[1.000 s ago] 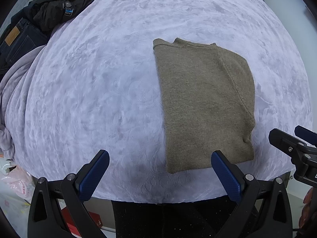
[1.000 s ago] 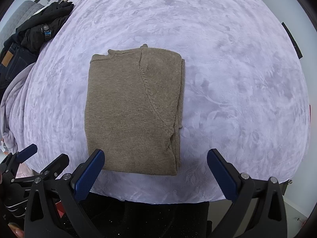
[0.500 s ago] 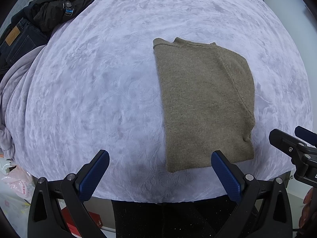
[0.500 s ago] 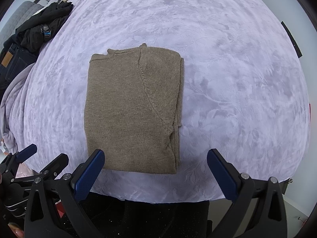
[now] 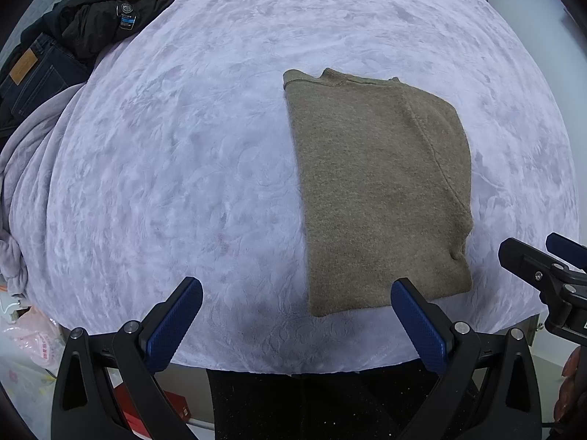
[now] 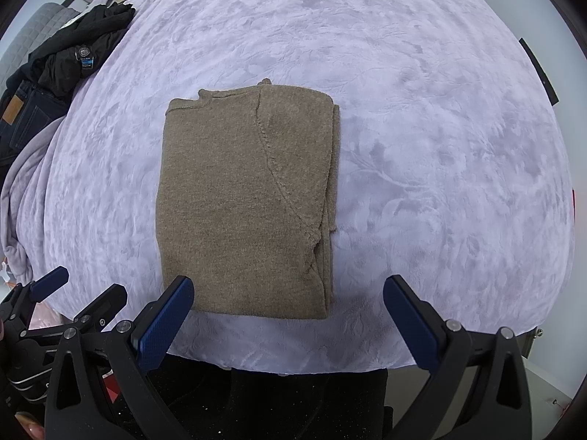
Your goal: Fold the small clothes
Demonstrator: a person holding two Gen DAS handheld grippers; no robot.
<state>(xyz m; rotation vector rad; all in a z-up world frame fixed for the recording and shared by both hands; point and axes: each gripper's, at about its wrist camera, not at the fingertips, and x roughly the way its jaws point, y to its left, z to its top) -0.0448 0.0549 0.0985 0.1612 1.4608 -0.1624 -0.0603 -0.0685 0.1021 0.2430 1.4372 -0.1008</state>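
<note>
The left tongs [image 5: 296,321] are spread wide, their blue-padded fingers [image 5: 174,324] far apart and holding nothing. They hang above the near edge of the bed [image 5: 183,168], and only the tip of the right-hand finger overlaps the near left corner of the sweater [image 5: 378,190] in that view; whether it touches the knit cannot be told. The right tongs [image 6: 288,324] are equally wide and empty. Their left finger [image 6: 163,324] sits over the sweater's [image 6: 242,201] near left corner, while the other finger is over bare blanket, well to the right of the fabric. Each tool also shows at the edge of the other's view: the right tongs [image 5: 550,267] at the far right of the left camera, the left tongs [image 6: 62,300] at the lower left of the right camera.

The olive-brown sweater lies folded flat into a rectangle on the pale lilac plush blanket, close to the near edge of the bed. Its long axis runs from the near edge away toward the far side, with the neck edge at the far end and a folded sleeve seam curving down its right half. A black jacket [image 5: 110,18] and dark jeans [image 5: 33,77] lie heaped at the far left of the bed, well apart from the sweater.
</note>
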